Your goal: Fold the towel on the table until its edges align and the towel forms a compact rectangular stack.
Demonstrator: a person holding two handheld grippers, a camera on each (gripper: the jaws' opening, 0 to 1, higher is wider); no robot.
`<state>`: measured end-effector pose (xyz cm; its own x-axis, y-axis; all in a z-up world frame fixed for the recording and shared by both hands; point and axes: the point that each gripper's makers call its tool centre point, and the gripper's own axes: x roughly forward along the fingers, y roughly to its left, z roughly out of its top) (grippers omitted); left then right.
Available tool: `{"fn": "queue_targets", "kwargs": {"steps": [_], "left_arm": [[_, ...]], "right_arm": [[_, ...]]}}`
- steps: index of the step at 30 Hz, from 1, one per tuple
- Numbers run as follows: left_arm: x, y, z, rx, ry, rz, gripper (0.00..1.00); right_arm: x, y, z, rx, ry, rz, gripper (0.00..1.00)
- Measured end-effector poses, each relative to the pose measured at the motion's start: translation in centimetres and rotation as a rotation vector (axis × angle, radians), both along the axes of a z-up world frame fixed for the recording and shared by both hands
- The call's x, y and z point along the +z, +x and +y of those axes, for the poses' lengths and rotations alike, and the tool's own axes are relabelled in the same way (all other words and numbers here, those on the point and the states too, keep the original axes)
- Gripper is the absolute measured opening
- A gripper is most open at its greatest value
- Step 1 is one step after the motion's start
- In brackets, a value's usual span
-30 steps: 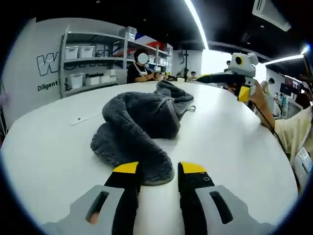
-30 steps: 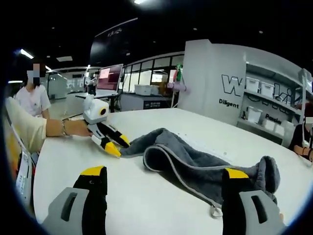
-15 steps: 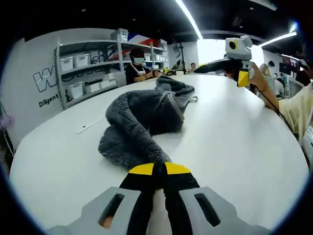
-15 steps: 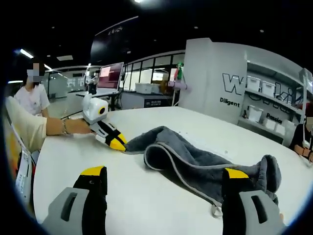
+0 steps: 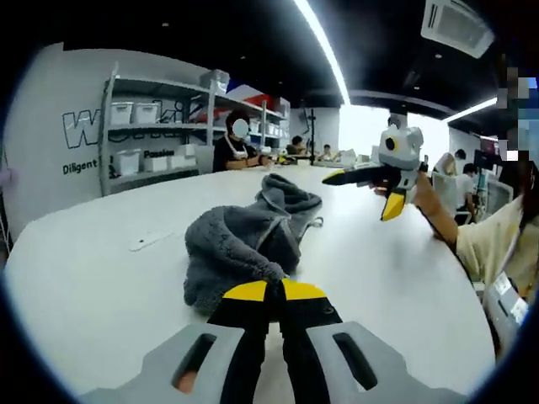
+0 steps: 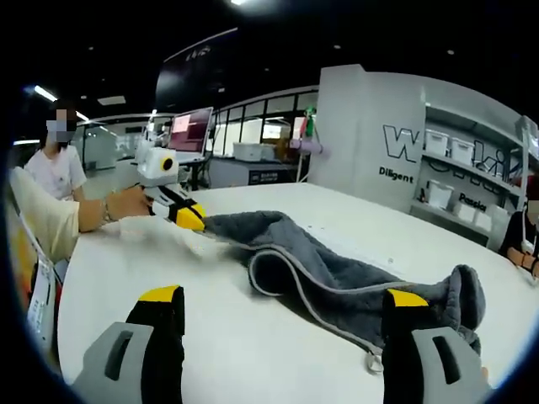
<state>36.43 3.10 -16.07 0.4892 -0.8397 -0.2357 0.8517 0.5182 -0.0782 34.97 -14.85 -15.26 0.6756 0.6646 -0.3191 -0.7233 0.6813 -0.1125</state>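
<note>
Towel (image 5: pixel 248 238), grey and fluffy, lies bunched on the white table (image 5: pixel 101 278) in the left gripper view. The left gripper (image 5: pixel 268 293) has its yellow-tipped jaws pressed together, clamped on the towel's near edge. Beyond, the right gripper (image 5: pixel 364 192) hangs above the table with jaws spread, gripping nothing.

Over to the right gripper view: the right gripper (image 6: pixel 282 299) shows its jaws wide apart, and the towel (image 6: pixel 354 282) stretches across the table (image 6: pixel 227 345) between them. At the far side, the left gripper (image 6: pixel 187 217) pinches the towel's corner, lifted off the tabletop.
</note>
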Motion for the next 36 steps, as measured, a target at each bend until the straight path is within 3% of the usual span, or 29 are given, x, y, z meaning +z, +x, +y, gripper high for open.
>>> {"fn": "queue_targets", "kwargs": {"steps": [5, 14, 19, 29, 32, 36], "left_arm": [[3.5, -1.1, 0.1, -0.016, -0.112, 0.013, 0.03], [7.6, -3.0, 0.5, -0.047, -0.198, 0.012, 0.04], [10.1, -4.0, 0.5, -0.051, -0.233, -0.022, 0.04], [14.4, -3.8, 1.6, -0.024, -0.29, -0.068, 0.04], [15.5, -3.7, 2.5, -0.012, -0.331, -0.063, 0.04], [16.7, -3.5, 4.0, 0.025, -0.341, -0.097, 0.04]], "right_arm": [[0.0, 0.1, 0.0, 0.001, -0.004, 0.002, 0.99], [-0.2, 0.1, -0.1, 0.0, -0.004, 0.006, 0.99], [-0.2, 0.0, 0.0, 0.005, -0.007, 0.004, 0.99], [0.1, -0.2, 0.0, 0.01, -0.003, -0.002, 0.99], [0.1, -0.2, 0.0, 0.012, -0.001, -0.003, 0.99], [0.0, -0.3, -0.1, 0.01, -0.003, -0.003, 0.99]]}}
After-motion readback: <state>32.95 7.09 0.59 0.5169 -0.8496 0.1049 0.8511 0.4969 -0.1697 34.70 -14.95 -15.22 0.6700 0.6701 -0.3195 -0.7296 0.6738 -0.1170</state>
